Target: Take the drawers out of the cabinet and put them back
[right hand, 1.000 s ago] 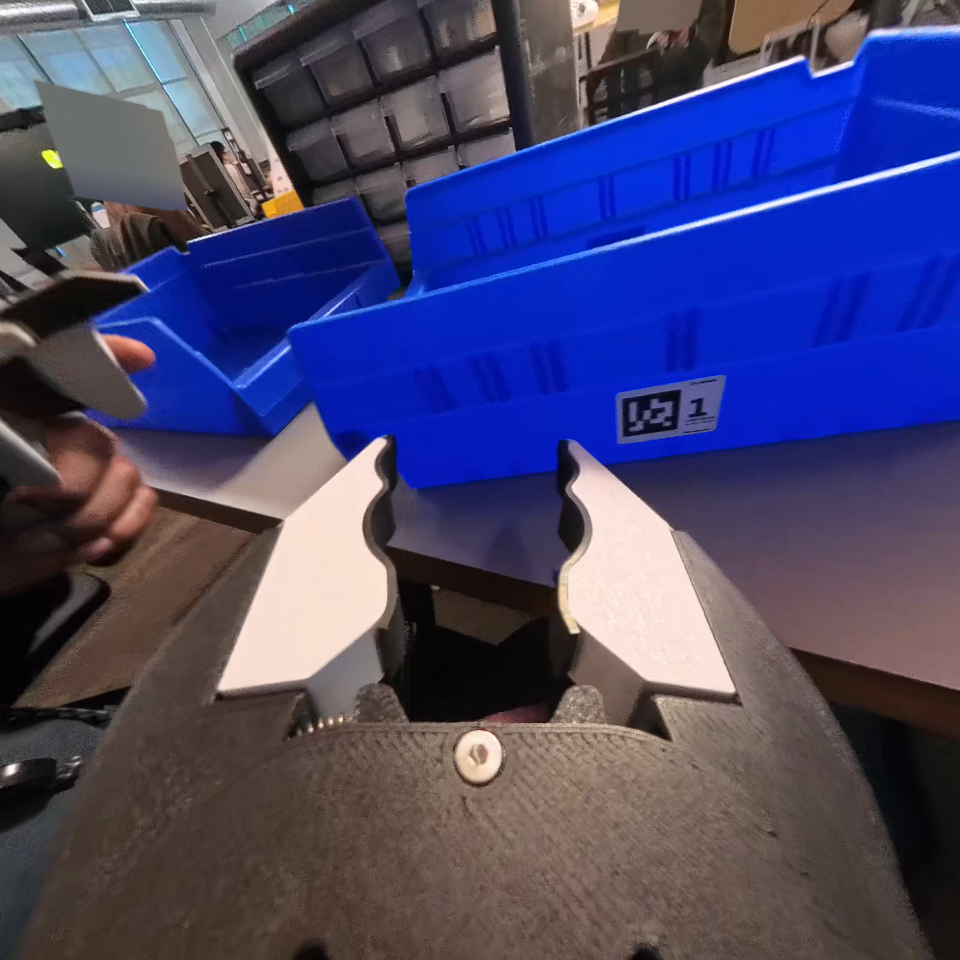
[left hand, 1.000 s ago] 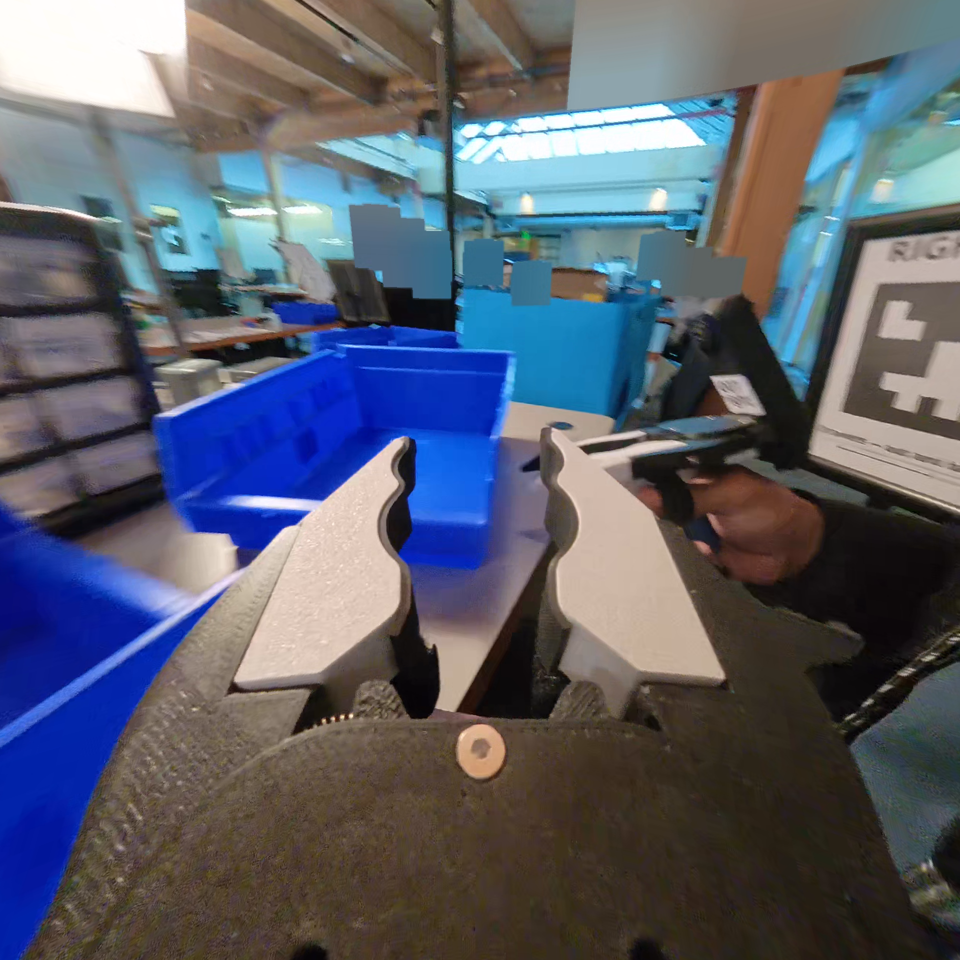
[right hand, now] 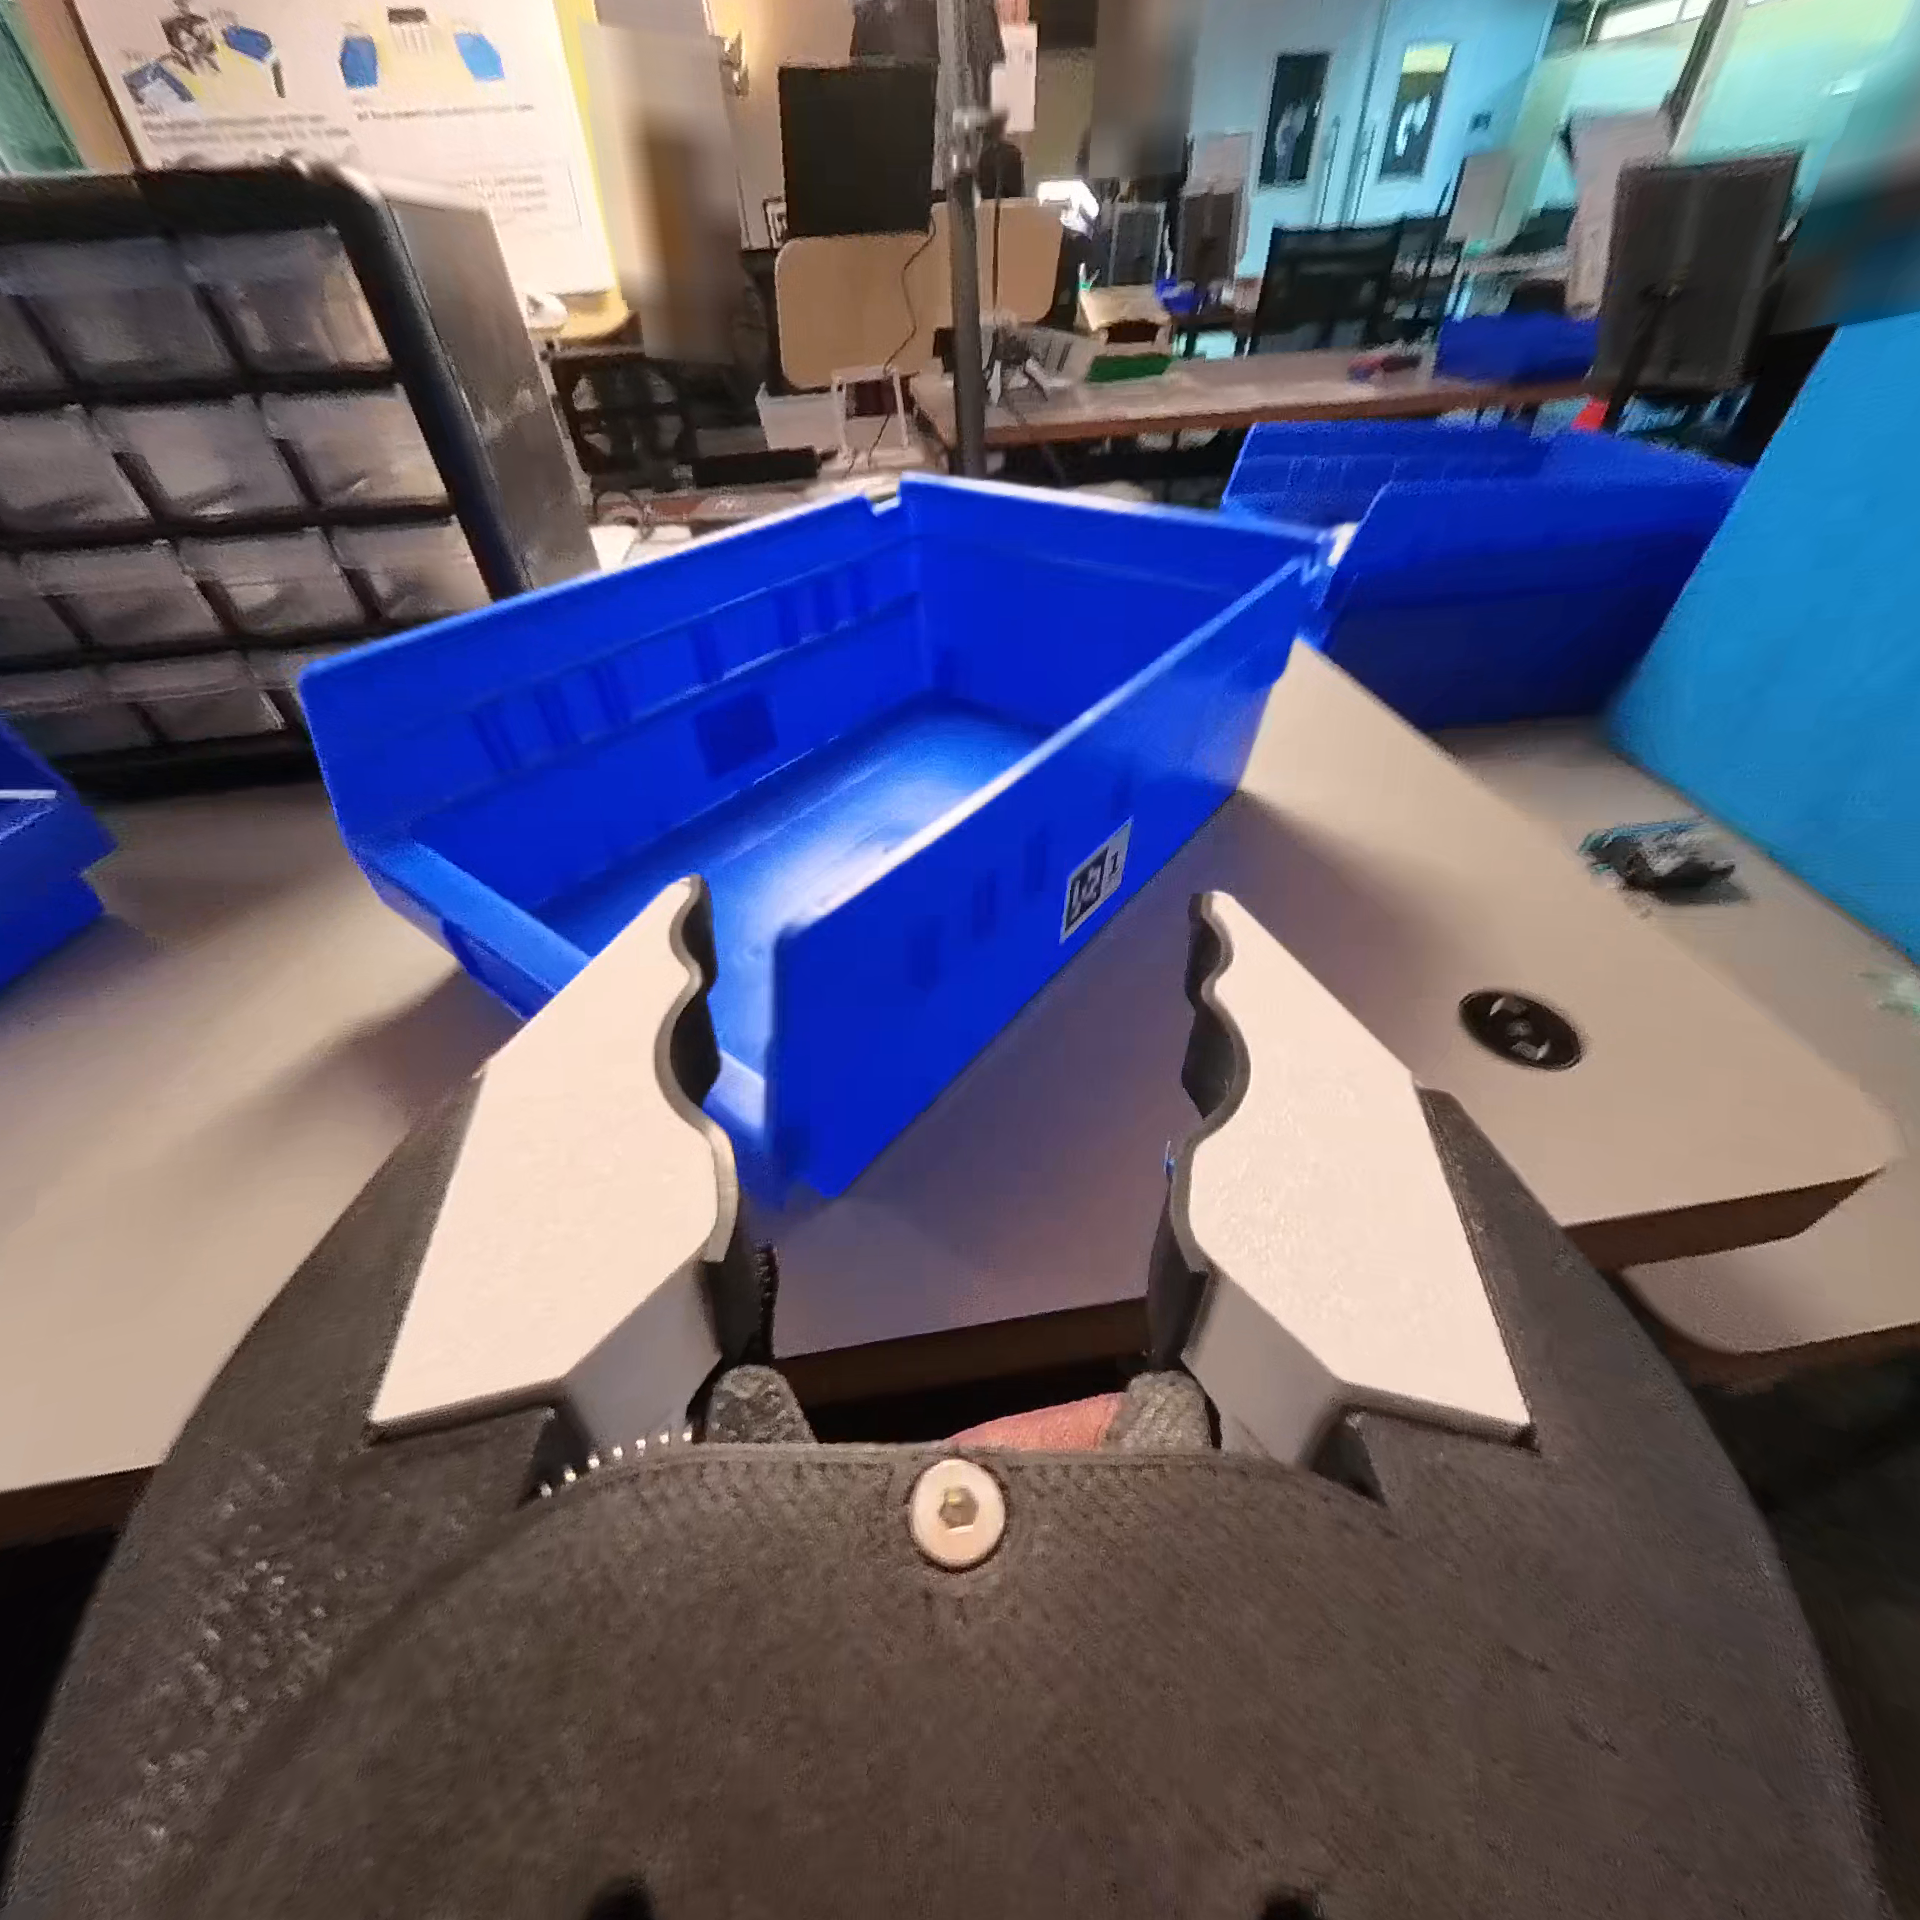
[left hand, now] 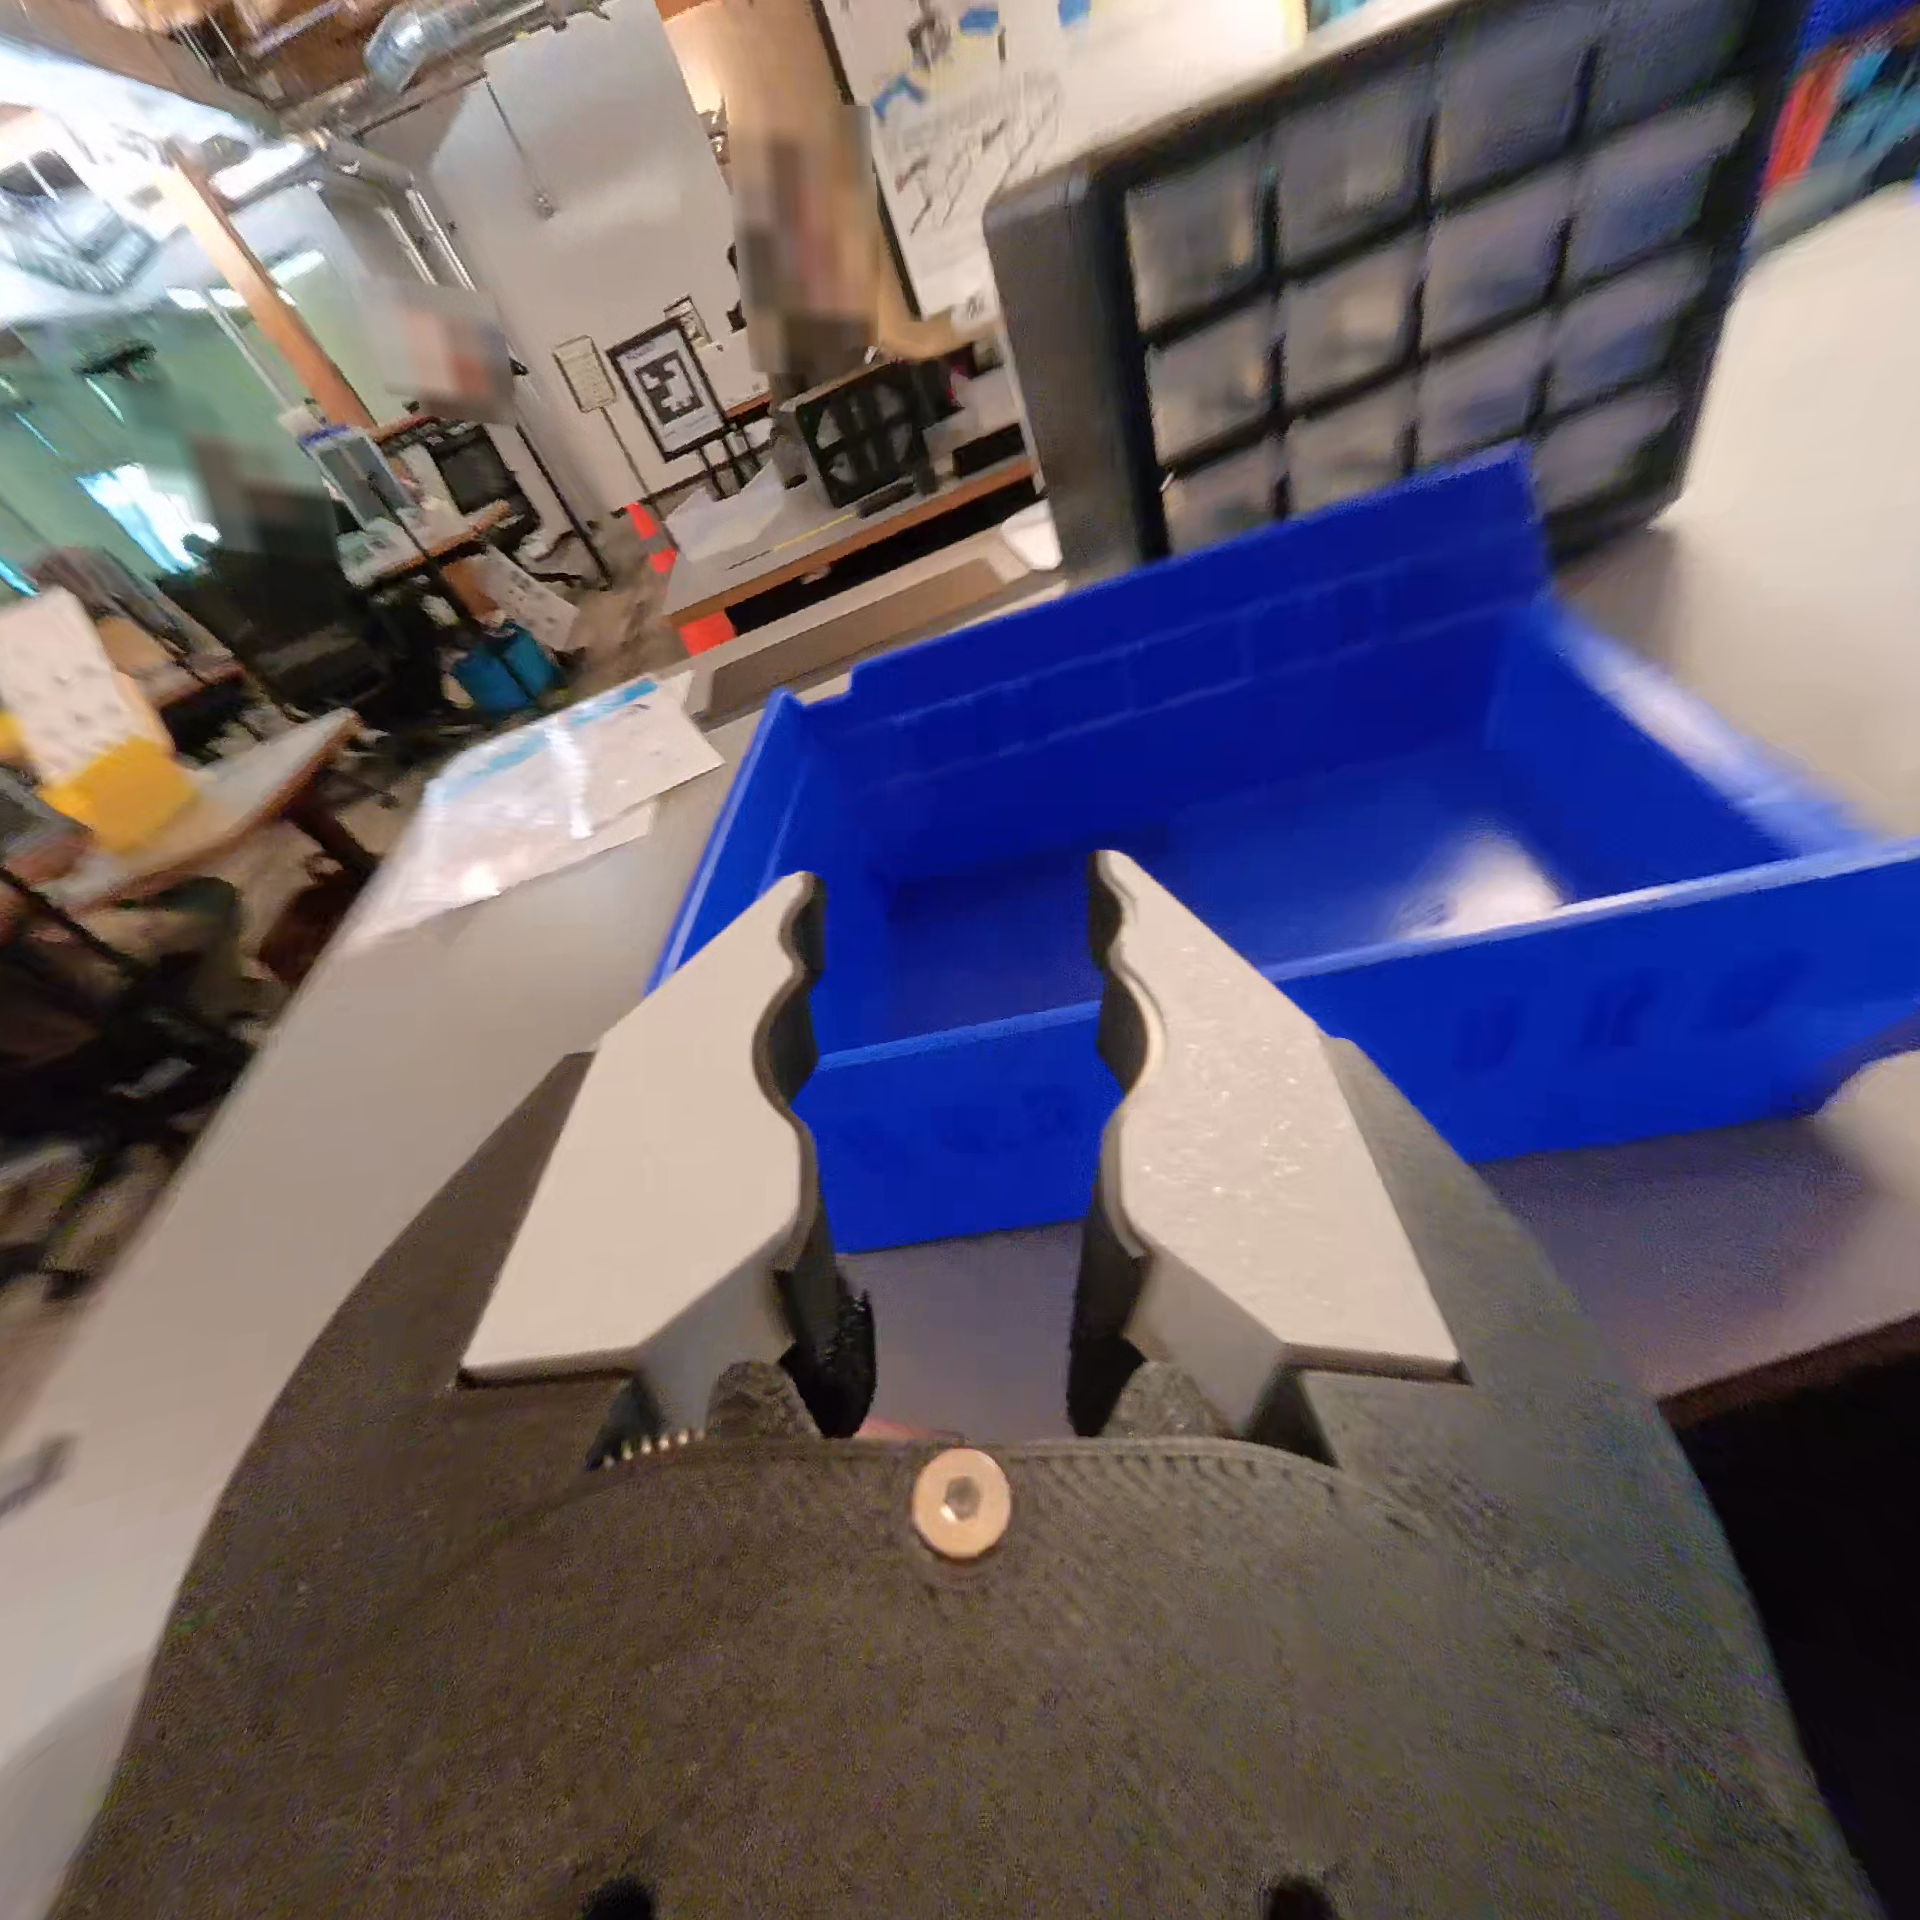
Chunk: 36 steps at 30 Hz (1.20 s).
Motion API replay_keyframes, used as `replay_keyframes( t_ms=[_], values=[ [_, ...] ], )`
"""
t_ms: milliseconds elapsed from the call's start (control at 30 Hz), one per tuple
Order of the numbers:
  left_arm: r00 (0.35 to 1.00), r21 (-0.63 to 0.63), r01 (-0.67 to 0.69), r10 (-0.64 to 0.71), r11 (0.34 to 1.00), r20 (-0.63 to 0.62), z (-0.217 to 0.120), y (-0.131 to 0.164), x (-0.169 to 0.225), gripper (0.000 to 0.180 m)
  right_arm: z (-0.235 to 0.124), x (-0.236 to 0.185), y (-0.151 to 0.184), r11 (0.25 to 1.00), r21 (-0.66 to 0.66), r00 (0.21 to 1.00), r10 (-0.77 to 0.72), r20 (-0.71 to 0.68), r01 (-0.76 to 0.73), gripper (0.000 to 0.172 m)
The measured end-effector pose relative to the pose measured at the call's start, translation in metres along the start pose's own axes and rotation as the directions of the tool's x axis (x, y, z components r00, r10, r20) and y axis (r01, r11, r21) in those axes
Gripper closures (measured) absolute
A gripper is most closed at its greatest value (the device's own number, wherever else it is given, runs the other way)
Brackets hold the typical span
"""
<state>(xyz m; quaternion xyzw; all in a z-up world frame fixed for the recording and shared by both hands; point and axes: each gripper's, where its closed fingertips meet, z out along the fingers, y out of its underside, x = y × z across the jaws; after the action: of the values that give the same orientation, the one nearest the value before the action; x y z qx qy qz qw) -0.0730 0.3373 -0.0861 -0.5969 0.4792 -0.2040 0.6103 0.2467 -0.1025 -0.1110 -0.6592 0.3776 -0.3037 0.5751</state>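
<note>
left gripper (left hand: 951,883) swung to blue bin (left hand: 1351,831), jaws apart, empty | right gripper (right hand: 945,914) wider now, empty | cabinet (left hand: 1403,260) at one o'clock, drawers untouched

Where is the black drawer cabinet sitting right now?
The black drawer cabinet stands on the grey table at far left in the right wrist view, behind the blue bin; the left wrist view shows it upper right.

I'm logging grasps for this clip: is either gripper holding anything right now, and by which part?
Nothing is held. The left gripper and right gripper are both open, each facing a blue bin on the table without gripping it.
</note>
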Motion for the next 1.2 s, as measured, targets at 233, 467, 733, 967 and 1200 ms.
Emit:
replay_keyframes(
  t_ms=[233, 467, 733, 967, 1200],
  values=[
    [0.968, 0.081, 0.249, -0.249, 0.965, -0.006, -0.025, -0.022, 0.067, 0.084, -0.004, -0.039, -0.010, 0.983, 0.014, 0.983, -0.183, 0.004, 0.183, 0.078],
    [0.956, 0.008, 0.283, -0.283, 0.959, 0.078, 0.004, 0.000, 0.071, 0.079, 0.027, 0.022, 0.003, 0.990, -0.038, 0.984, -0.142, -0.107, 0.139, 0.076],
    [0.946, -0.002, 0.288, -0.284, 0.958, 0.159, -0.018, 0.002, 0.001, 0.088, 0.011, 0.044, -0.032, 0.988, 0.056, 0.984, -0.140, -0.113, 0.147, 0.083],
    [0.992, 0.024, 0.111, -0.109, 0.994, -0.064, -0.016, -0.044, 0.131, 0.080, 0.019, -0.099, -0.008, 0.983, 0.040, 0.950, -0.186, 0.252, 0.181, 0.083],
    [0.994, -0.050, 0.052, -0.047, 0.997, 0.094, 0.004, -0.019, 0.121, 0.075, 0.069, -0.141, 0.005, 0.983, -0.040, 0.957, -0.165, 0.237, 0.180, 0.081]
  ],
)
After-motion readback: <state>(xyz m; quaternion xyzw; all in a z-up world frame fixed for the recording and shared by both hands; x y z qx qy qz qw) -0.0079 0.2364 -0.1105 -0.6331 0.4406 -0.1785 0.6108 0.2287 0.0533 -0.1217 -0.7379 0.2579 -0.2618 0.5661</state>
